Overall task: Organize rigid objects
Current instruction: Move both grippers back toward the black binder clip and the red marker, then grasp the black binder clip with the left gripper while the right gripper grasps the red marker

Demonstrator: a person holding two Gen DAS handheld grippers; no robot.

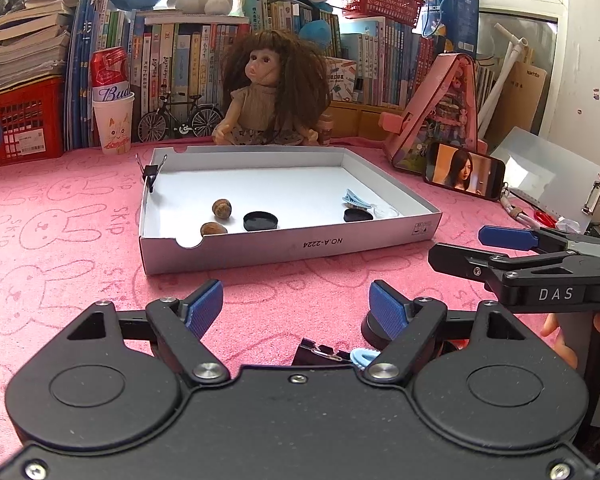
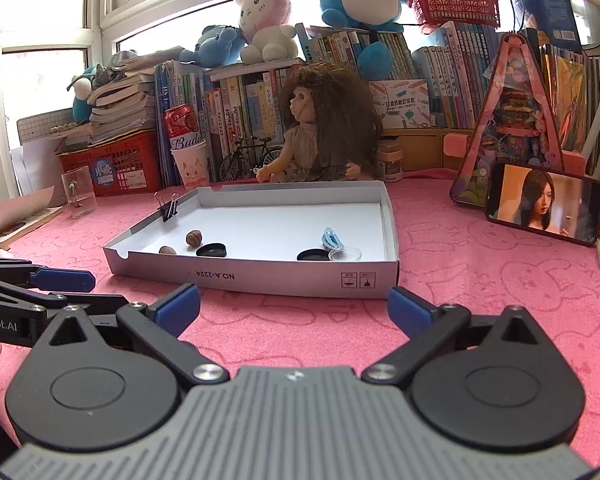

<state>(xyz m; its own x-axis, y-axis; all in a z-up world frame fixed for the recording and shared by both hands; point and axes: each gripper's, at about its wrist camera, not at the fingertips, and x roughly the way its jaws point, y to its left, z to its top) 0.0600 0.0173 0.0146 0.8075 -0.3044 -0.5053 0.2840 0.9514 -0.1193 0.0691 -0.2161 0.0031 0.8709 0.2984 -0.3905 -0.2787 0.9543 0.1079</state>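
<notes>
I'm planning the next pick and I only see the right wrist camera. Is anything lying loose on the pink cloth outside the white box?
Observer: Yes. The left wrist view shows a black binder clip on the pink cloth, just below the left gripper, whose jaws stand open and empty.
Operator: Anything beside it?
Observer: A light blue hair clip lies right next to it, partly hidden by the gripper's body.
Operator: Anything else close by?
Observer: A black round piece sits on the cloth, mostly hidden behind one blue pad.

Daylit windows (image 2: 180, 20) behind a book-crammed shelf (image 2: 440, 80); pink bunny-print cloth (image 2: 480, 280) covers the table
</notes>
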